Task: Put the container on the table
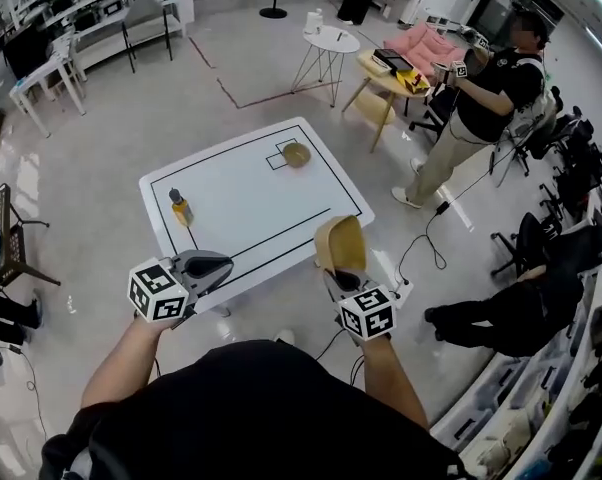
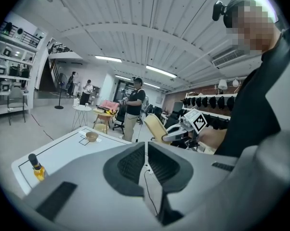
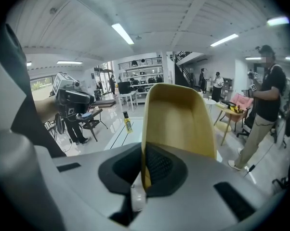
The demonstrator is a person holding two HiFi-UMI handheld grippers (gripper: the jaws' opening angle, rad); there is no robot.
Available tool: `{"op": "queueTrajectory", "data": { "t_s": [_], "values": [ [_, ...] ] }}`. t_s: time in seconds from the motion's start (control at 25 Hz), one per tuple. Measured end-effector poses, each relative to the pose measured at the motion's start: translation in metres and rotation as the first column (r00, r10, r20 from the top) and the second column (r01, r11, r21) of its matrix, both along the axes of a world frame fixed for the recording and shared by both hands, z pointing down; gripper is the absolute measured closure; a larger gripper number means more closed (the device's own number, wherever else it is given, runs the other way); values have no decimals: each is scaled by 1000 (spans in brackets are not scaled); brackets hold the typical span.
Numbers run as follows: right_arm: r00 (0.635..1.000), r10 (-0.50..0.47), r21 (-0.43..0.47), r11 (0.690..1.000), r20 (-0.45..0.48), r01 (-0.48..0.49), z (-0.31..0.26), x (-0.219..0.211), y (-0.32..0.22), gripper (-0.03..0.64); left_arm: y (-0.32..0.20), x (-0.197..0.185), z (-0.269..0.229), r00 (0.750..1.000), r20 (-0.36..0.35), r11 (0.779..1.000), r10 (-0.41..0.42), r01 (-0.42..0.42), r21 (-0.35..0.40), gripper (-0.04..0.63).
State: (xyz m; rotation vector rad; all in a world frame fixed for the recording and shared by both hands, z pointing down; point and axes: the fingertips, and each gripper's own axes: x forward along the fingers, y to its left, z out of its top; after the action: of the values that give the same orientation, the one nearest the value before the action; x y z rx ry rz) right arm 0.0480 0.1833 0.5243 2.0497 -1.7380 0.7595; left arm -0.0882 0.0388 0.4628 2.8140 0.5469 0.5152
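**Head view: tan container being held in the air at the near edge of the surface**

The right gripper [image 1: 342, 280] is holding a tan, smooth-walled plastic container [image 1: 341, 243] up off the white rectangular surface [image 1: 251, 193] with black lines marked on it. The container is hanging by the near edge, towards the near right corner, and is touching nothing but the gripper. In the right gripper view the jaws are clamping together on one side wall of the container: the thin wall is running down between the two dark ribbed pads, and the open body is rising beyond them.

The left gripper [image 1: 219, 266] is hovering beside the near edge too, further left and well apart from the right one. In the left gripper view its jaws are lying together with nothing between them.

A small bottle with yellow contents and a black cap [image 1: 180, 208] is standing upright near the left edge of the surface. A small round brown bowl [image 1: 297, 154] is sitting by the far edge, beside a small square outline drawn there.

Beyond the far right corner a person in a dark top and light trousers [image 1: 481, 98] is standing on the floor next to a low wooden side table [image 1: 381, 88].
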Motion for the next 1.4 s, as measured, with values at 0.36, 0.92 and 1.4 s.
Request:
{"op": "queueTrajectory", "data": {
  "t_s": [0.36,0.92,1.4],
  "values": [
    [997,-72,-8,997,7,72,5,44,-5,610,4,40,0,998,5,998,-56,56,-3,571],
    [991,-126,-26,992,46,127,22,103,23,609,35,106,3,997,20,997,-79,79,15,569],
    [987,-148,-24,988,56,149,17,124,44,609,69,135,6,998,51,999,-46,45,28,569]
  ]
}}
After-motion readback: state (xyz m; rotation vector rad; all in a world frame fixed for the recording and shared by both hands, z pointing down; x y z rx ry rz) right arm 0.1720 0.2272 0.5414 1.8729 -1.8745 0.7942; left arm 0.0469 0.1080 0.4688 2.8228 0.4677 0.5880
